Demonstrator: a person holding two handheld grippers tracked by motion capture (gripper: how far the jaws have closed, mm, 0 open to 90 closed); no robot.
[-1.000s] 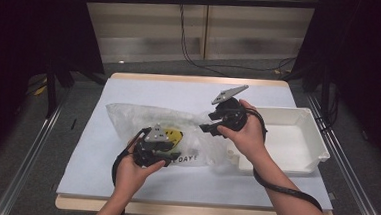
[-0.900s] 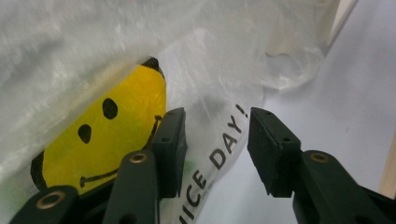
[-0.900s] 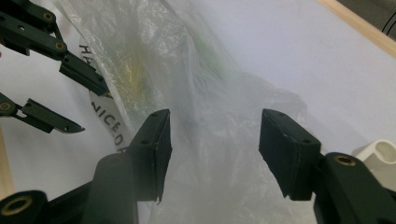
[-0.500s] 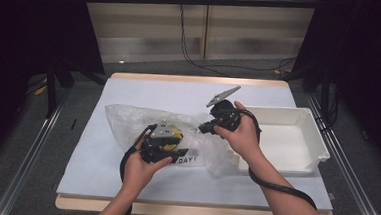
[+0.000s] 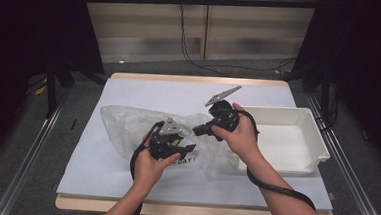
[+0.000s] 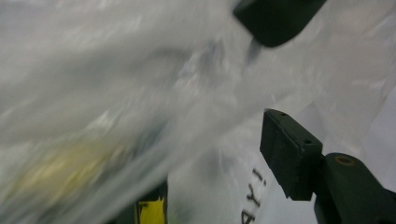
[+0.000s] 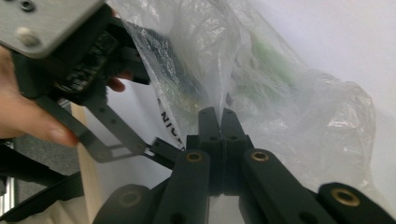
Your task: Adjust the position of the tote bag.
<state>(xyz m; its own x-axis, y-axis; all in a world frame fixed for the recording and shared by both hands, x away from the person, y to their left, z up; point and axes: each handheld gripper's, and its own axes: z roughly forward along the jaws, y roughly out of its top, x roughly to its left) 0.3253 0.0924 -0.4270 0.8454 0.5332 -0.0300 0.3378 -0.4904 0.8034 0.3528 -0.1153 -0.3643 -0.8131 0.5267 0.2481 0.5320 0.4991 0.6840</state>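
While the clear plastic bag (image 5: 127,128) is lying on the white worktop (image 5: 144,92) beside the white tray (image 5: 297,139) in the high view, it is being worked by both grippers

Seen from the left gripper (image 6: 224,154), whose jaws have just been opening, blurred film is being straddled

Seen from the right gripper (image 7: 217,122), a fold of the bag is being clamped

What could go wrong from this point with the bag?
The right claw pinches only a thin fold of the bag, so the film may slip out or tear. The left claw has just been opening with film lying between its jaws; it could snag the bag or lose it, letting the contents shift. The tray sits close beside it.
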